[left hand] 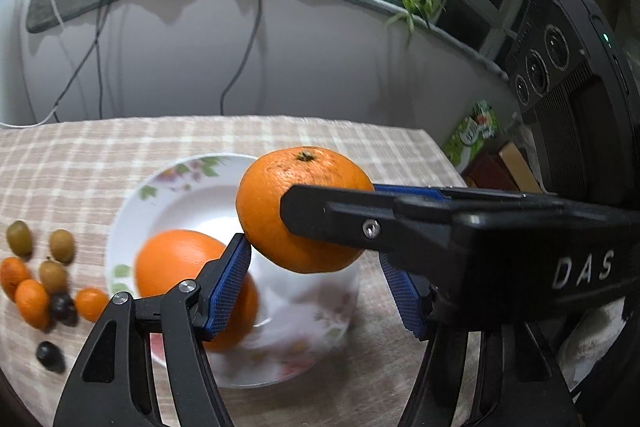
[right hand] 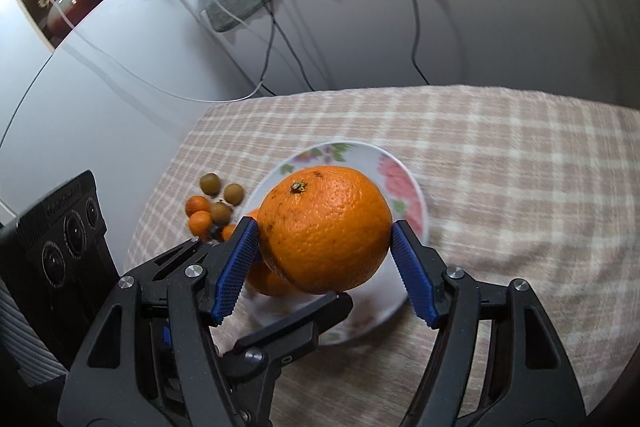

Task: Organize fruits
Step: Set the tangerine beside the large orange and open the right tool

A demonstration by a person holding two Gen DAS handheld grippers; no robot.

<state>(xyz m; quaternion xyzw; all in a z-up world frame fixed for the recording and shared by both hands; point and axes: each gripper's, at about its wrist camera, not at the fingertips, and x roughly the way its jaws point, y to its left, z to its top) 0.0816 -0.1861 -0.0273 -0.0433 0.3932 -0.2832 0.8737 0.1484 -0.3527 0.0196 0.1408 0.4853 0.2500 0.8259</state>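
Above the flowered china plate (left hand: 132, 195), a round, pebbly-skinned orange (right hand: 326, 227) hangs clamped in the right tool (right hand: 324, 227). The left tool (left hand: 313, 250) brackets it from below, grip unclear. Placing step, I'd say: lower it gently beside the second orange (left hand: 180, 263) at the plate's 7 o'clock. Oval kumquats (left hand: 30, 303) wait at 9 on the checked-cloth bench (left hand: 80, 155).

Dim indoor light; plate (left hand: 132, 211) motion-blurred; soft wall shadows; heavy fisheye bending, dark corners.
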